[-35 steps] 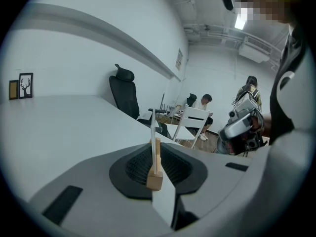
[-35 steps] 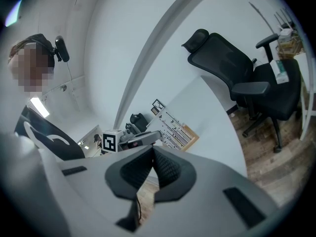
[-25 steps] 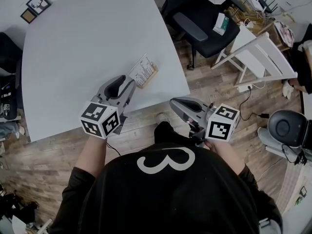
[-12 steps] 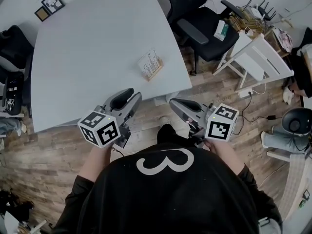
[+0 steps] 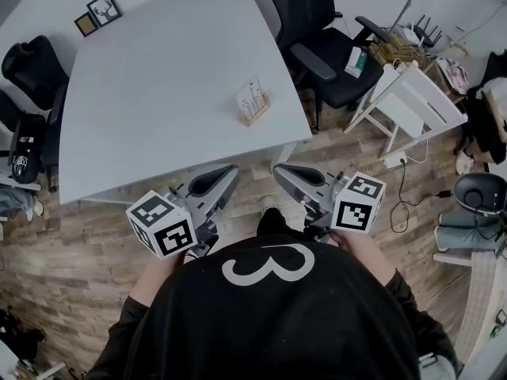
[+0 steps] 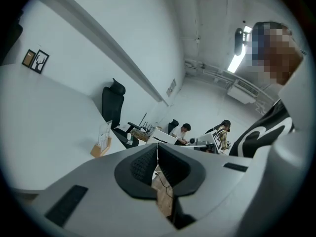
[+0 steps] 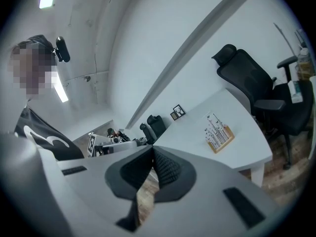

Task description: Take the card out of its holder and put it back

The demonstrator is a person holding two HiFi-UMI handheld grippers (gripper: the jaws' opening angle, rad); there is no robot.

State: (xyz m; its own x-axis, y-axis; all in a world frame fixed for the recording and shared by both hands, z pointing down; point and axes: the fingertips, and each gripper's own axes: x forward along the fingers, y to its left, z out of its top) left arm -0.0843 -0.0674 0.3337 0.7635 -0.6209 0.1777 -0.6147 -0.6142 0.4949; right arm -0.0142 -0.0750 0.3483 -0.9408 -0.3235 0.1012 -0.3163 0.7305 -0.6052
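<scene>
A printed white card (image 5: 251, 99) stands upright in its small wooden holder (image 5: 256, 120) near the right front edge of the white table (image 5: 158, 93). Both grippers hang off the table, over the wooden floor, close to my body. My left gripper (image 5: 230, 171) has just been closing and is now shut, with nothing between its pads (image 6: 157, 149). My right gripper (image 5: 279, 169) is shut and empty too (image 7: 152, 152). The card (image 6: 104, 131) shows far off at the left in the left gripper view. In the right gripper view the card (image 7: 216, 126) and holder (image 7: 221, 141) are at the right.
Two small picture frames (image 5: 99, 14) sit at the table's far corner. A black office chair (image 5: 317, 46) and a white wooden chair (image 5: 412, 93) stand right of the table, another black chair (image 5: 24, 62) to its left. People sit at desks (image 6: 185, 132) farther off.
Both grippers have drawn back from the table edge toward my body and risen. The left jaws, open beside the card before, have closed on nothing. The card stays in its holder.
</scene>
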